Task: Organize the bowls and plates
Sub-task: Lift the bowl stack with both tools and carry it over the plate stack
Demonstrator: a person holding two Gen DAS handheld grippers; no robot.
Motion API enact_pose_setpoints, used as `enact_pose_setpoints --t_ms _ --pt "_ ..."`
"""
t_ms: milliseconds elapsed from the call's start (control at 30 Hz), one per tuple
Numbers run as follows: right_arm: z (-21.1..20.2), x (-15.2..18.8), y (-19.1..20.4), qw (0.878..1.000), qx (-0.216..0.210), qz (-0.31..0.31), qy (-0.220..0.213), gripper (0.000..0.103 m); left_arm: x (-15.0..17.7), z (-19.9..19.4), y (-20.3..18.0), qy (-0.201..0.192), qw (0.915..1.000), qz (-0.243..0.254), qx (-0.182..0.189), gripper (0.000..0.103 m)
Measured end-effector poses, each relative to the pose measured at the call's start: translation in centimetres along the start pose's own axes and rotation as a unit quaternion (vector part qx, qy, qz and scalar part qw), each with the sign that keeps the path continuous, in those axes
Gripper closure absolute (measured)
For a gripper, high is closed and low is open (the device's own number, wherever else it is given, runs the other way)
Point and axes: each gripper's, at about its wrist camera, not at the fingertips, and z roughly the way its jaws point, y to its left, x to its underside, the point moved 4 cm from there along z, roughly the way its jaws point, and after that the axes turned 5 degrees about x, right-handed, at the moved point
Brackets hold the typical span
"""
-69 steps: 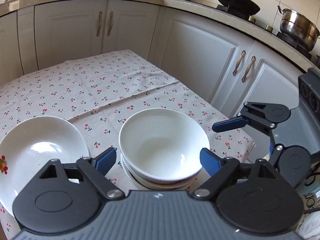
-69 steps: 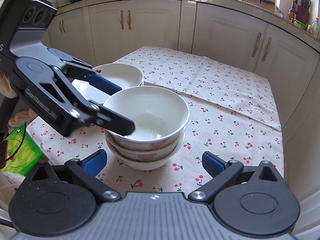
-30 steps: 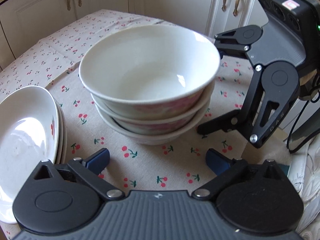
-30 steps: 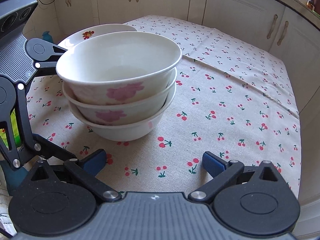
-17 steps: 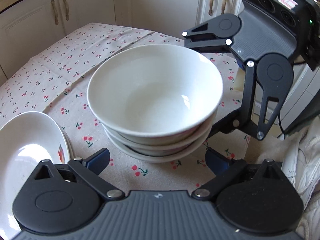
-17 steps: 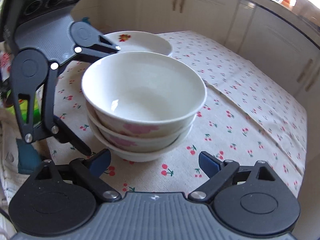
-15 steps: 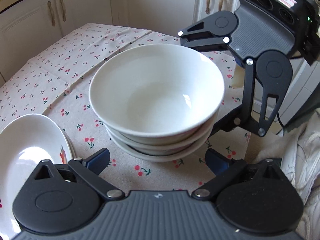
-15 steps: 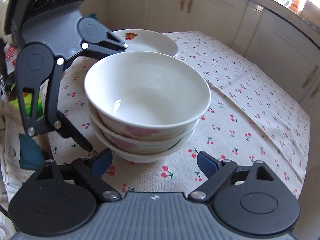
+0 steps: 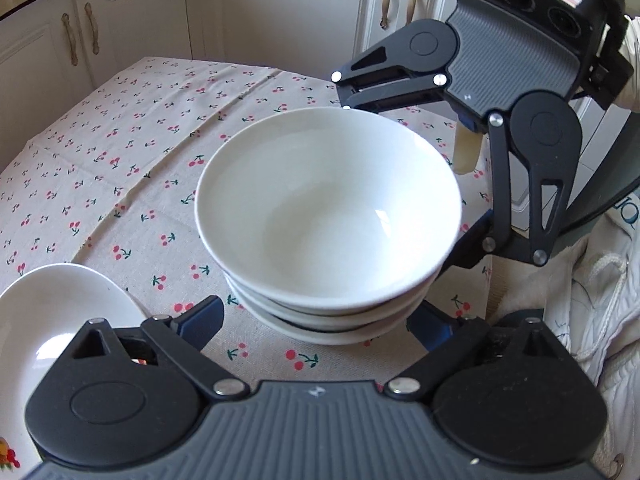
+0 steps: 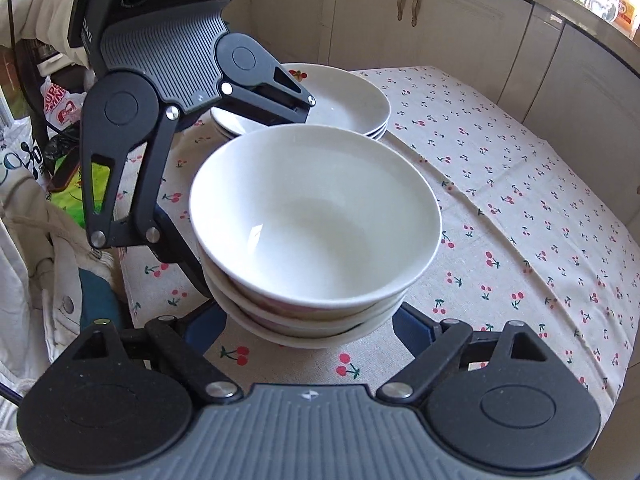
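From the left wrist view, the left gripper [image 9: 316,318] stands spread wide, its blue-tipped fingers [image 9: 202,316] splayed to either side of the bowl stack [image 9: 328,216] and low against its base, holding nothing; that spread looks chosen to straddle the bottom bowl rather than pinch a rim. The stack is three white bowls nested together, sitting on the cherry-print tablecloth [image 9: 120,160] near the table's edge on the person's side. Across from it the right gripper [image 9: 408,168] reaches in from the far side, one finger above the top rim and the other down by the foot of the stack, so the two tools bracket the bowls between them, which I take as a way to steady or shift the whole pile at once. A plate [image 9: 52,312] lies at the lower left, beside the stack but not touching it. From the right wrist view, the right gripper [image 10: 308,328] is likewise open and empty, fingers flanking the stack's base [image 10: 320,336]. The left gripper [image 10: 240,184] hangs opposite, one finger over the far rim, one low by the table's near edge. Behind it the plate stack [image 10: 352,100] sits further in, apart from the bowls, so like goes with like. White cabinets [image 10: 440,20] run behind the table.
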Motion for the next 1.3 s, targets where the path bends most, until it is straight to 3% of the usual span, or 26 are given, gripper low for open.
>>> enact_pose_setpoints --t_ms 500,1300 --pt "-0.03 -0.15 0.05 1.0 -0.002 -0.001 0.009 0.012 -0.2 -0.06 -0.27 0.002 0.9991 0.033 0.025 0.016" --pt "0.4 -0.69 -0.11 1.0 -0.006 -0.006 0.027 0.012 -0.89 0.56 0.27 0.029 0.997 0.056 0.044 0.016"
